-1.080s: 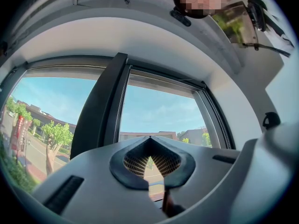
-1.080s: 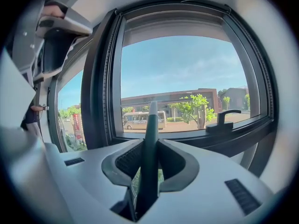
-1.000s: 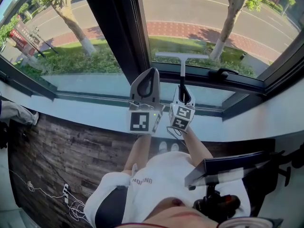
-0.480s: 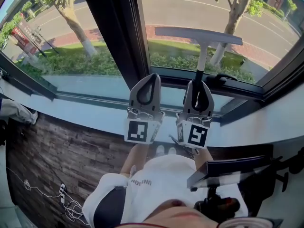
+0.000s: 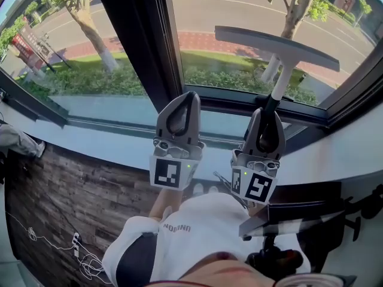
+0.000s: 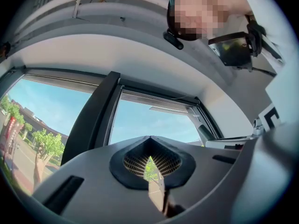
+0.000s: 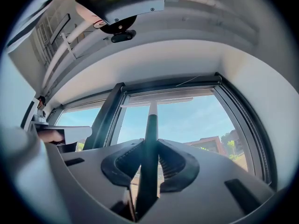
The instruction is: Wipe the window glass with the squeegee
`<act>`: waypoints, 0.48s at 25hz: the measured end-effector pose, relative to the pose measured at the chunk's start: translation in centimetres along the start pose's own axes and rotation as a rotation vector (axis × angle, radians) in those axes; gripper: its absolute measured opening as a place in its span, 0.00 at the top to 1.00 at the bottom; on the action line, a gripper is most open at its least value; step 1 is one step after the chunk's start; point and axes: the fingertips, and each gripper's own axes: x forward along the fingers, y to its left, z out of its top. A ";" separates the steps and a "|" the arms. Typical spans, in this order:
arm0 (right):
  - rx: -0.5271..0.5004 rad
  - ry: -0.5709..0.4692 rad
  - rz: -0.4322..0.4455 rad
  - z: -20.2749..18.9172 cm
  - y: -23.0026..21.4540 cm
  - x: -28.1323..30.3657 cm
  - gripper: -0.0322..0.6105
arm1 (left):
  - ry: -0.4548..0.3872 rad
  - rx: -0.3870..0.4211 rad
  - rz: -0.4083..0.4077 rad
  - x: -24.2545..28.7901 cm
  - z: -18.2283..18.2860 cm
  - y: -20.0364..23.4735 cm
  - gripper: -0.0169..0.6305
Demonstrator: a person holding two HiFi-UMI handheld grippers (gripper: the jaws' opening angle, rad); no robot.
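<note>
Clamping the right fingers (image 7: 122,166) on the dark handle (image 7: 148,143) of the squeegee (image 5: 270,45), with the right gripper (image 5: 268,117) aimed up at the right-hand pane. Pressing the left fingers (image 6: 88,176) together on nothing, only a thin slit showing between them, with the left gripper (image 5: 185,98) idling beside the dark post (image 5: 134,46) above the sill (image 5: 90,137).

Holding the blade in front of the window glass (image 5: 233,11), slanting in the head view and sitting close under the upper frame in the right gripper view. Not being able to tell whether rubber is touching glass.

Judging the step as lining up for a stroke rather than wiping. Calling next for laying the blade flat against the pane, then drawing downward with even pressure and without letting the handle twist in the grip.

Reading no brand on the squeegee. Finding only square markers (image 5: 168,173) on the gripper cubes, white print on the person's shirt (image 5: 178,227) too small to make out, and a red sign (image 5: 23,45) outside, unreadable.
</note>
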 end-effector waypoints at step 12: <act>0.028 -0.018 -0.013 0.0 -0.8 0.5 0.81 | -0.008 0.010 -0.005 0.6 0.0 -0.3 0.98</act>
